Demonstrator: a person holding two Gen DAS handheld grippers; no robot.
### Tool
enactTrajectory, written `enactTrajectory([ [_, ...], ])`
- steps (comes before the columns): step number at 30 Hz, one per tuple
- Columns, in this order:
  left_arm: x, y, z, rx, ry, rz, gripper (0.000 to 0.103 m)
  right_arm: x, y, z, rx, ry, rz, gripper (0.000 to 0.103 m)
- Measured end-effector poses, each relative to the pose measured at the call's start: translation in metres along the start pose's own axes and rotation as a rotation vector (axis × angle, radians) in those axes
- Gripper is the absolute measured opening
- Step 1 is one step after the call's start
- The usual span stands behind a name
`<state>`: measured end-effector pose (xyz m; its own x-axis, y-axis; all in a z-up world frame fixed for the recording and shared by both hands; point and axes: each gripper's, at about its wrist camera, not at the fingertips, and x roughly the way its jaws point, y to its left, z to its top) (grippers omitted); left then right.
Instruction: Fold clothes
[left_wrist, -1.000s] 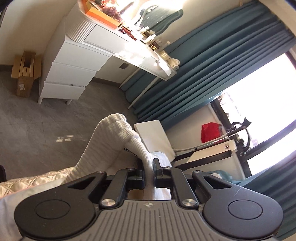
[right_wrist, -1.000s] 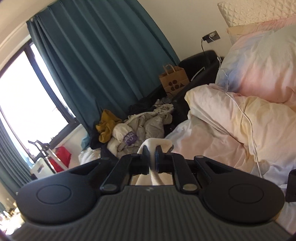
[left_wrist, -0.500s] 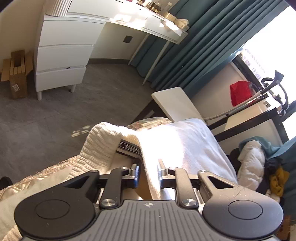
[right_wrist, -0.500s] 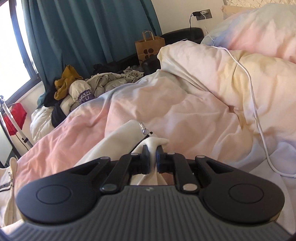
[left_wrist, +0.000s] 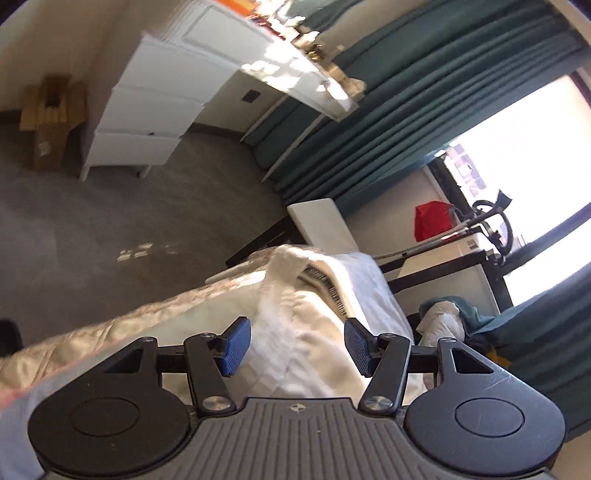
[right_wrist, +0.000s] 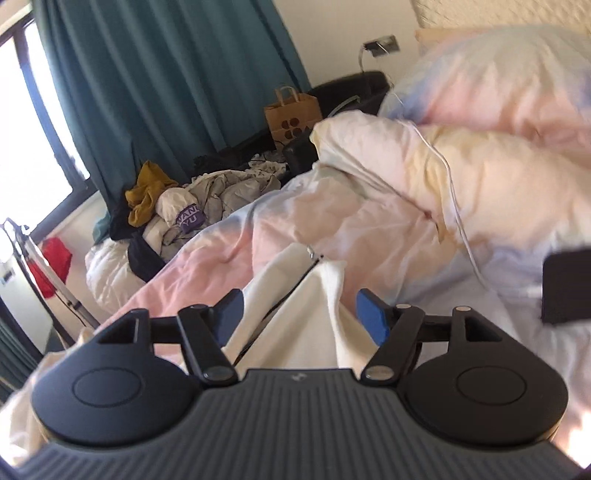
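Both tools are spreading wide, gripping nothing. Left tool (left_wrist: 297, 347) is hovering over the cream garment (left_wrist: 295, 314), which is lying on the bed (left_wrist: 92, 343). Right tool (right_wrist: 299, 314) is hovering over the same garment's zippered edge (right_wrist: 306, 295). Farther off, at ten o'clock, a clothes pile (right_wrist: 192, 206) is sitting before teal curtains (right_wrist: 166, 74).

Cream-white garment (left_wrist: 303, 325), ribbed knit texture with a quilted-looking lining; lies loose on the bed (left_wrist: 110, 332), ahead of and between the spread fingers of the left claw (left_wrist: 297, 347), untouched by either pad; striped label visible inside the collar, beyond the claw. Right view: smooth cream panel (right_wrist: 295, 314) with dark zipper line, lying flat between the parted fingers of the right claw (right_wrist: 299, 314); not gripped.
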<state>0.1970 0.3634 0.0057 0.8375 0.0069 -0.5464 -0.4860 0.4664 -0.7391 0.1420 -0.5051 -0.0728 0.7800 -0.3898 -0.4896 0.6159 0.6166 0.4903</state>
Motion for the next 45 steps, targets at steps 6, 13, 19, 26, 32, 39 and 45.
enactTrajectory([
  [6, -0.028, 0.092, -0.041, -0.272, 0.058, -0.013, 0.047, -0.033, 0.005, -0.038, 0.154, 0.134, 0.104, 0.072],
  [13, 0.000, 0.086, -0.059, -0.270, 0.081, -0.001, 0.039, -0.036, -0.006, -0.055, 0.210, 0.183, 0.152, 0.072],
  [19, 0.034, 0.064, -0.073, -0.186, 0.090, -0.002, 0.038, -0.027, -0.003, -0.057, 0.208, 0.093, 0.125, 0.072],
  [26, 0.022, 0.043, -0.068, -0.117, 0.102, 0.046, 0.008, 0.001, 0.004, -0.064, 0.176, 0.129, 0.107, 0.072],
  [32, -0.039, 0.014, -0.053, -0.066, 0.118, 0.037, 0.006, -0.011, -0.001, -0.060, 0.198, 0.098, 0.121, 0.072],
  [39, -0.103, 0.015, -0.043, -0.058, 0.178, 0.079, 0.006, -0.033, -0.008, -0.050, 0.197, 0.065, 0.145, 0.072],
  [45, -0.136, 0.040, -0.046, -0.074, 0.248, 0.104, 0.007, -0.034, -0.018, -0.047, 0.233, 0.076, 0.136, 0.072],
])
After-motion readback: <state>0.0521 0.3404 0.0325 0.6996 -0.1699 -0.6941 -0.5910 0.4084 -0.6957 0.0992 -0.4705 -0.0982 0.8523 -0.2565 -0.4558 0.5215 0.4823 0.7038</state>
